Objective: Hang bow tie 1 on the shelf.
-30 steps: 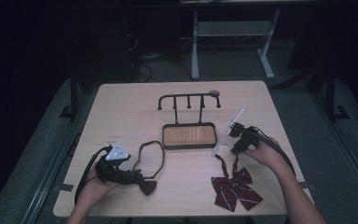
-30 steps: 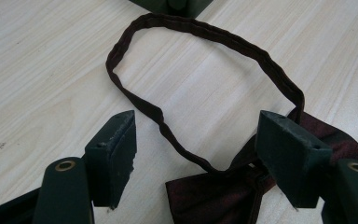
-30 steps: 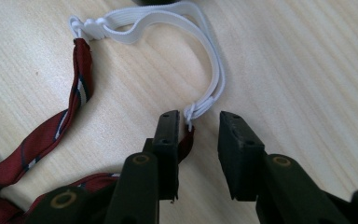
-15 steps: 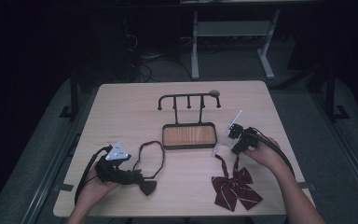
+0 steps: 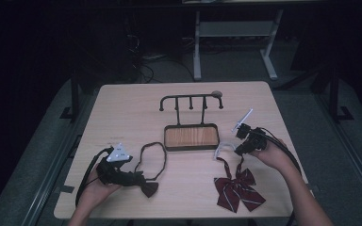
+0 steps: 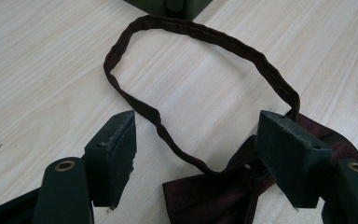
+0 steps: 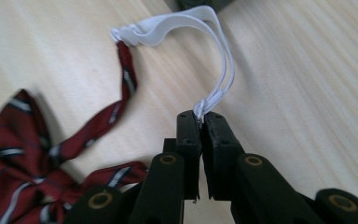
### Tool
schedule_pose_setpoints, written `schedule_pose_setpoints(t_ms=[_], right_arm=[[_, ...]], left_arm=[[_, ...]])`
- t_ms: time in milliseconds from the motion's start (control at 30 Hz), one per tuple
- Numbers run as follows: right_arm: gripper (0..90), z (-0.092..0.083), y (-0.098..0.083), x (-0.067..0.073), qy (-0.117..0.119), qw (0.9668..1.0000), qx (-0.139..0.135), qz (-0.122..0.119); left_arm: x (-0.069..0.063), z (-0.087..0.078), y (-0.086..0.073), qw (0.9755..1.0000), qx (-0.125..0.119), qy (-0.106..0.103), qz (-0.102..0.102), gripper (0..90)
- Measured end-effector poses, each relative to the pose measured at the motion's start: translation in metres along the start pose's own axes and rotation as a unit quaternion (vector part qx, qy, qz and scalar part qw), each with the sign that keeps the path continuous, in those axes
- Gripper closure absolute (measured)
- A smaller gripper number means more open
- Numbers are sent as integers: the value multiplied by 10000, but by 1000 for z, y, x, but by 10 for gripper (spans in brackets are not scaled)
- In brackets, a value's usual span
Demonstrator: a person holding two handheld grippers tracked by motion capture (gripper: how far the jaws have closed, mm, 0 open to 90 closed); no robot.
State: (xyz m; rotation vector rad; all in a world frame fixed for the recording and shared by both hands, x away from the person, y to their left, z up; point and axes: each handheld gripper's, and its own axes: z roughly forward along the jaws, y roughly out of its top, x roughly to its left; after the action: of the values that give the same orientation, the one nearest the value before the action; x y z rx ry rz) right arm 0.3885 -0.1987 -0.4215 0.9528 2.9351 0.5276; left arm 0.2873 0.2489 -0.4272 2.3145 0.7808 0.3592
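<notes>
A dark maroon bow tie lies near the table's front left, its strap loop spread flat toward the stand. My left gripper is open, its jaws on either side of the strap just above the bow. A red striped bow tie lies at the front right, with a white elastic band leading from it. My right gripper is shut on the band's knotted end.
A black hook rack on a wooden-inlaid base stands at the table's middle. A small round object lies behind it. The table's front edge is close to both hands.
</notes>
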Motion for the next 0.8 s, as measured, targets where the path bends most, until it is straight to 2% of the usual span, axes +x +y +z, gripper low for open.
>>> schedule_pose_setpoints(t_ms=[100,267,500,667,800], right_arm=[[860,-7,-2,1,124,9998,-119,-30],[866,-20,-1,5,123,9996,-193,-174],[869,-29,-3,8,137,9992,-237,-274],[868,-39,-4,13,233,9981,-329,-458],[868,-47,-2,17,202,9976,-367,-550]], left_arm=[[0,1,0,10000,21,-2,4,297],[-1,1,0,10000,43,-19,-1,295],[-1,1,0,10000,48,-24,-11,296],[-1,2,0,10000,56,-26,-9,296],[-1,2,0,10000,50,-18,-9,293]])
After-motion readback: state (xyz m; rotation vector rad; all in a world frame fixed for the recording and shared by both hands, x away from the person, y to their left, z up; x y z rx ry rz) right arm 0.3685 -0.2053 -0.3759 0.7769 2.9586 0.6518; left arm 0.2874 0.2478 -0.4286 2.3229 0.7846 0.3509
